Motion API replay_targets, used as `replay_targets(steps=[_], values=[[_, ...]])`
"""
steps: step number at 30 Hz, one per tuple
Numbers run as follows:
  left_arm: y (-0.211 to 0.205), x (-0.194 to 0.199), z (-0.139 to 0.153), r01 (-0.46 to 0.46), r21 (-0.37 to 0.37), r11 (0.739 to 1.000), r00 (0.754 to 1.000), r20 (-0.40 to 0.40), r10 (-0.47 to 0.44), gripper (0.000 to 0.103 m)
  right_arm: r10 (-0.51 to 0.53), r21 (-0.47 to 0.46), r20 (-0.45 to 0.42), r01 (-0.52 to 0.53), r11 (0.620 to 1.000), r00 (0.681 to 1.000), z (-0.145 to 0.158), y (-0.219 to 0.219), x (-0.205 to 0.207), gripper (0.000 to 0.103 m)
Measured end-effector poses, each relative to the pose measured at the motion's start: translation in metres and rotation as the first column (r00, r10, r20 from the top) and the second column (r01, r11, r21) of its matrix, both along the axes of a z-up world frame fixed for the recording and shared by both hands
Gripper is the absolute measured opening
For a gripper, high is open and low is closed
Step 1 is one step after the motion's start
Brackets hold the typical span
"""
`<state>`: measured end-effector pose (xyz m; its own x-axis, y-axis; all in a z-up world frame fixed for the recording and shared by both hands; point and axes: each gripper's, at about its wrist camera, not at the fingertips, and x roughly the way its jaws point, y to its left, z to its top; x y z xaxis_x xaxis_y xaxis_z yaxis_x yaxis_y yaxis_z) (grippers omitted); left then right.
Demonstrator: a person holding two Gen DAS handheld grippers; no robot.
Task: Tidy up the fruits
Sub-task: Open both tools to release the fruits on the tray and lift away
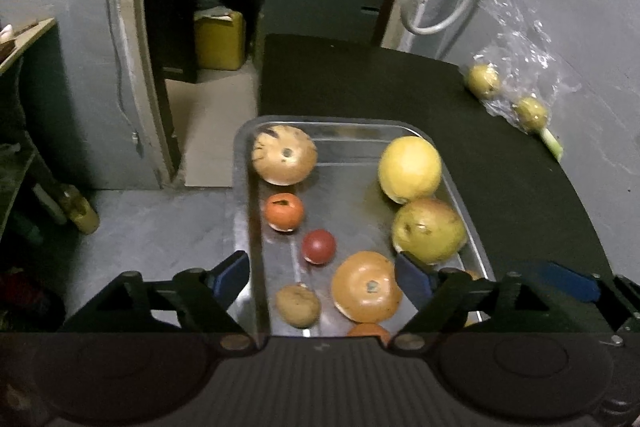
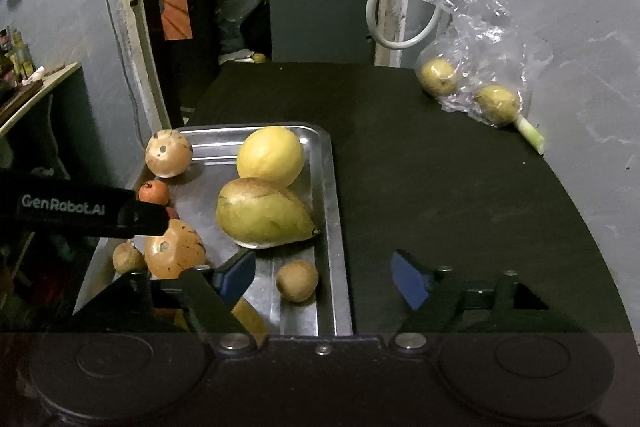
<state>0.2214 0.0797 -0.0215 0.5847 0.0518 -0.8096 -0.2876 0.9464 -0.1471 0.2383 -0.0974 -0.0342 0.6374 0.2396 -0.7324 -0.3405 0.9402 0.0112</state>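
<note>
Orange fruit (image 1: 366, 287) between left tongs (image 1: 322, 277)

Mixed fruits (image 1: 409, 169) loose in steel tray (image 1: 476, 227); two bagged fruits (image 2: 496, 103) apart.

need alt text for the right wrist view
A shiny metal tray on a black tabletop holds a round yellow fruit, a yellow-green mango and smaller orange and brown fruits. The right gripper hangs open, empty.

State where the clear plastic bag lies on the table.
In both wrist views the clear plastic bag lies at the table's far right edge against the grey wall, apart from the metal tray.
</note>
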Motion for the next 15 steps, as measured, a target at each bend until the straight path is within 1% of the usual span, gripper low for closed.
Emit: replay_targets(steps=[4, 6, 8, 10, 15], values=[[0.008, -0.006, 0.0, -0.034, -0.004, 0.999, 0.999, 0.008, 0.034, 0.093, -0.014, 0.006, 0.001, 0.014, 1.0, 1.0, 0.002, 0.0, -0.002, 0.087], [0.011, -0.01, 0.0, -0.053, 0.001, 0.999, 0.999, 0.013, 0.053, 0.099, -0.021, 0.009, 0.008, 0.021, 1.0, 1.0, 0.003, 0.0, -0.004, 0.089], [0.015, -0.013, 0.001, -0.073, 0.007, 0.997, 0.997, 0.021, 0.073, 0.101, -0.025, 0.012, 0.015, 0.025, 1.0, 1.0, 0.005, 0.0, -0.006, 0.09], [0.018, -0.016, 0.001, -0.09, 0.006, 0.996, 0.996, 0.025, 0.09, 0.102, -0.033, 0.009, 0.021, 0.033, 0.999, 0.999, 0.006, 0.0, -0.007, 0.095], [0.023, -0.021, 0.004, -0.123, 0.026, 0.992, 0.992, 0.04, 0.122, 0.102, -0.035, 0.019, 0.035, 0.034, 0.999, 0.999, 0.01, 0.001, -0.015, 0.099]])
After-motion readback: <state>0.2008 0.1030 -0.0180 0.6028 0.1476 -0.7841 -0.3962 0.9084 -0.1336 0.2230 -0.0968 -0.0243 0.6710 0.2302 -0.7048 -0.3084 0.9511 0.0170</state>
